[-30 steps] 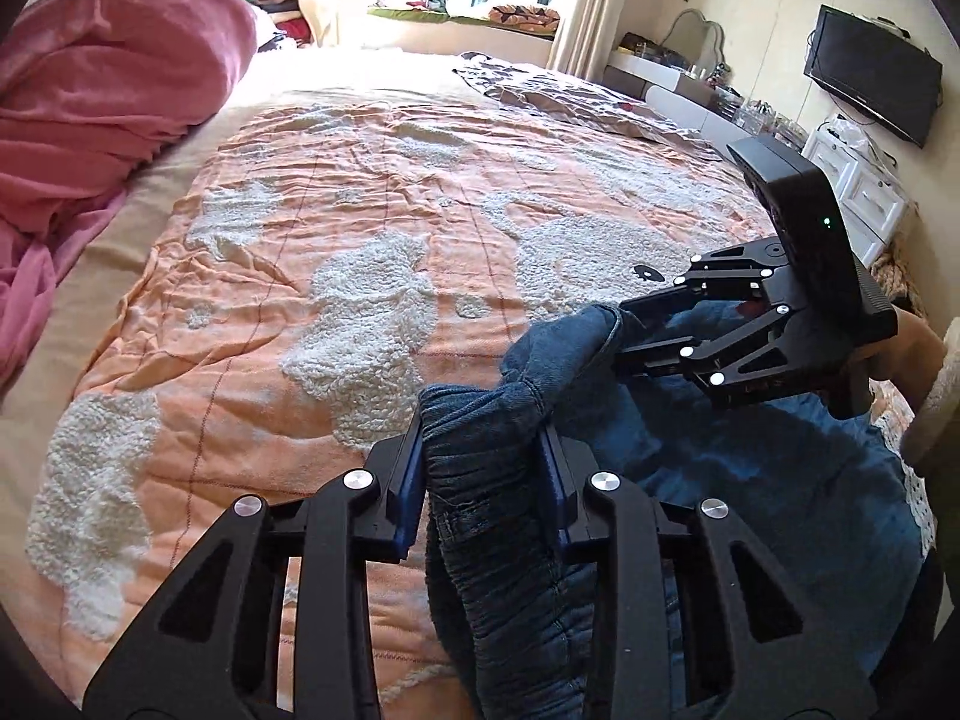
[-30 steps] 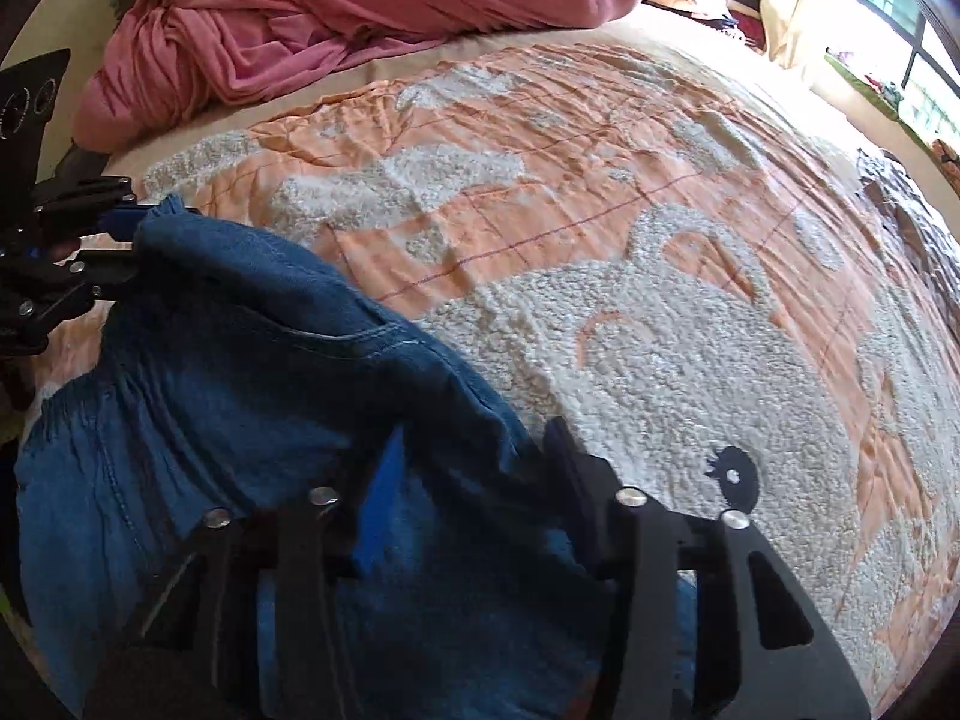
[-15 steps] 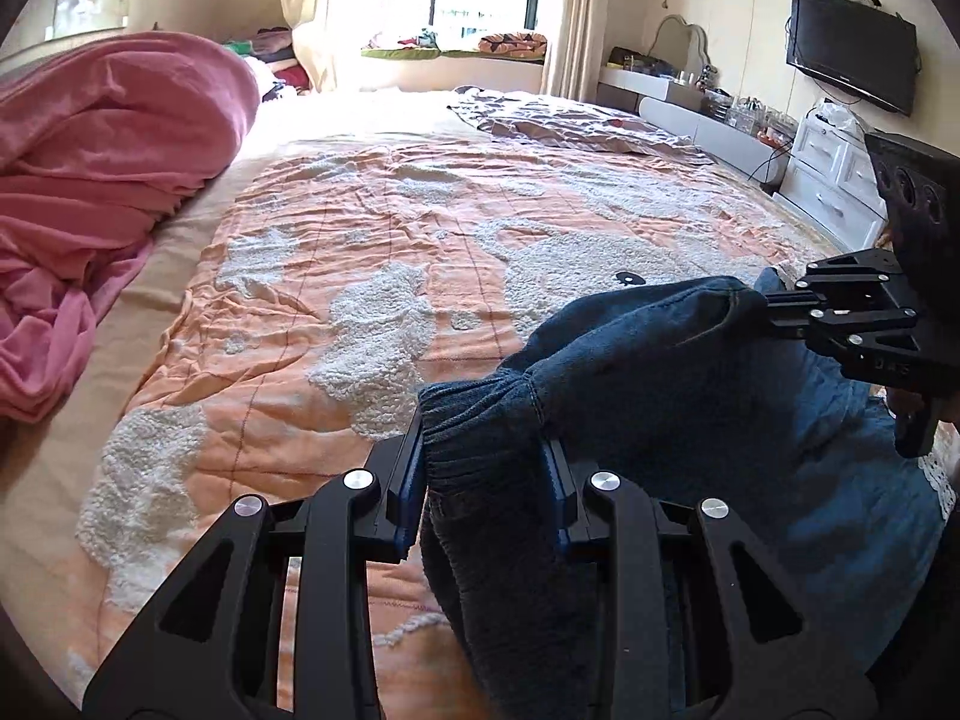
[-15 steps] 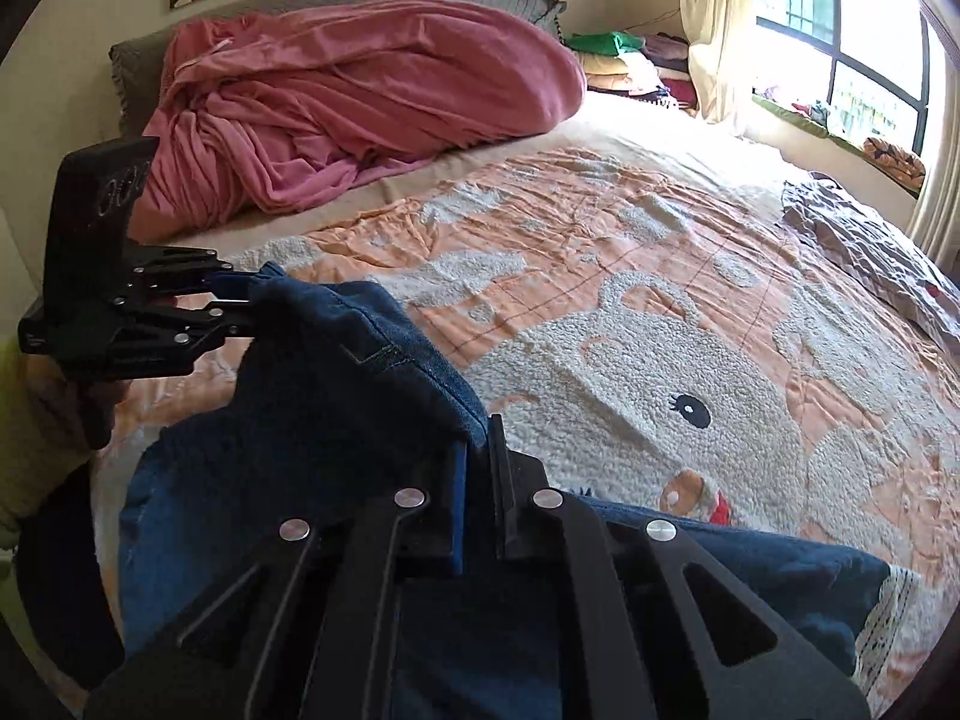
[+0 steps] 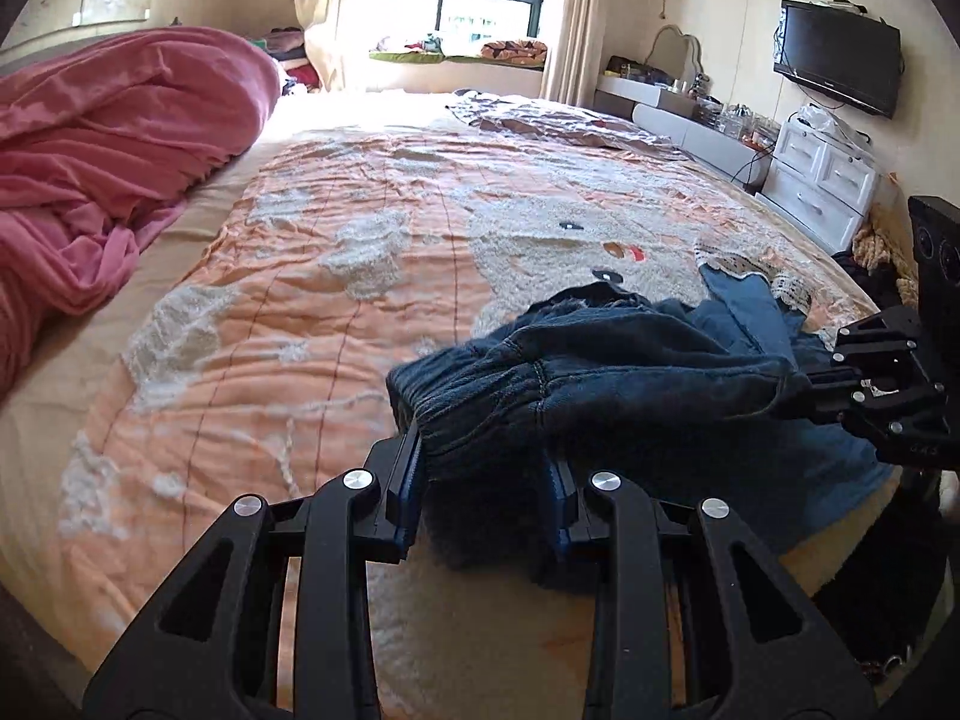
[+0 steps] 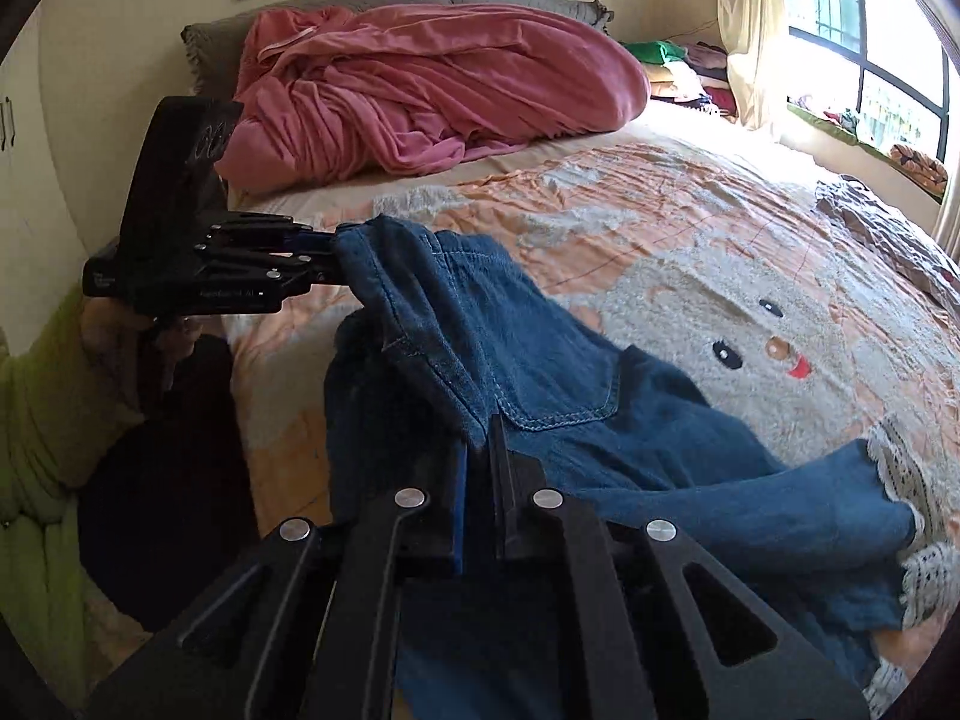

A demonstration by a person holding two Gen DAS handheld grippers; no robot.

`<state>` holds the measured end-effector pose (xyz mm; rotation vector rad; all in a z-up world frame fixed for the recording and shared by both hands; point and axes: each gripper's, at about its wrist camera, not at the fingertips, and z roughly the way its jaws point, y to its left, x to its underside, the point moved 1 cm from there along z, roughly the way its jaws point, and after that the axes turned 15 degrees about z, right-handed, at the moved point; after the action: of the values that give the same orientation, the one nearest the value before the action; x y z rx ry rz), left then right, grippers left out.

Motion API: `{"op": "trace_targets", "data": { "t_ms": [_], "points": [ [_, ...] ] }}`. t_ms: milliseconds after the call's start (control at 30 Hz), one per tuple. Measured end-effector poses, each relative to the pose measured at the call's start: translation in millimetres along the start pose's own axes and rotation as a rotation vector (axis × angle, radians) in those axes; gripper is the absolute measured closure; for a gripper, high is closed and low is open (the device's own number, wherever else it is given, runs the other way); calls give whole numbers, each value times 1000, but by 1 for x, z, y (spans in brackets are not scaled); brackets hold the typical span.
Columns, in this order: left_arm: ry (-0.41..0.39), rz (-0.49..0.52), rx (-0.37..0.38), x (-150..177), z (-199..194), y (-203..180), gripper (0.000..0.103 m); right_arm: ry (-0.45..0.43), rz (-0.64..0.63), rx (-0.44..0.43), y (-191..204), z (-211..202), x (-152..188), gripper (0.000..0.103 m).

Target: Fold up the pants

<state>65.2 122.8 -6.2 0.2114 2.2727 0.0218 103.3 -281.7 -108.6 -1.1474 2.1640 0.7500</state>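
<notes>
The pants are dark blue denim jeans with lace-trimmed leg hems, held by the waistband above the near edge of the bed. My left gripper is shut on one end of the elastic waistband. My right gripper is shut on the other end, near a back pocket. Each gripper shows in the other's view: the right one and the left one. The waistband stretches between them and the legs trail over the bed toward the right.
The bed has an orange and white bear-pattern blanket. A pink duvet is heaped at the headboard. A grey patterned cloth lies at the far side. A white dresser and wall TV stand beyond the bed.
Both grippers have lifted the waistband and pulled apart, stretching it. The right gripper has closed tightly on the denim. The jeans have come toward the bed's near edge.
</notes>
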Motion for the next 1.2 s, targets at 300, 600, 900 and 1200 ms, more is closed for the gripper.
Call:
{"op": "trace_targets", "data": {
  "t_ms": [300, 600, 900, 1200],
  "points": [
    [100, -60, 9, 25, 4, 1, 79, 86, 2, 54, 19, 32, 40, 97],
    [80, -91, -53, 21, -38, 9, 79, 64, 5, 65, 26, 28, 45, 95],
    [103, -41, 85, -5, 8, -40, 79, 72, 75, 55, 22, 27, 53, 91],
    [146, -34, 116, 21, 12, -43, 81, 78, 194, -42, 21, 0, 52, 66]
  ]
}}
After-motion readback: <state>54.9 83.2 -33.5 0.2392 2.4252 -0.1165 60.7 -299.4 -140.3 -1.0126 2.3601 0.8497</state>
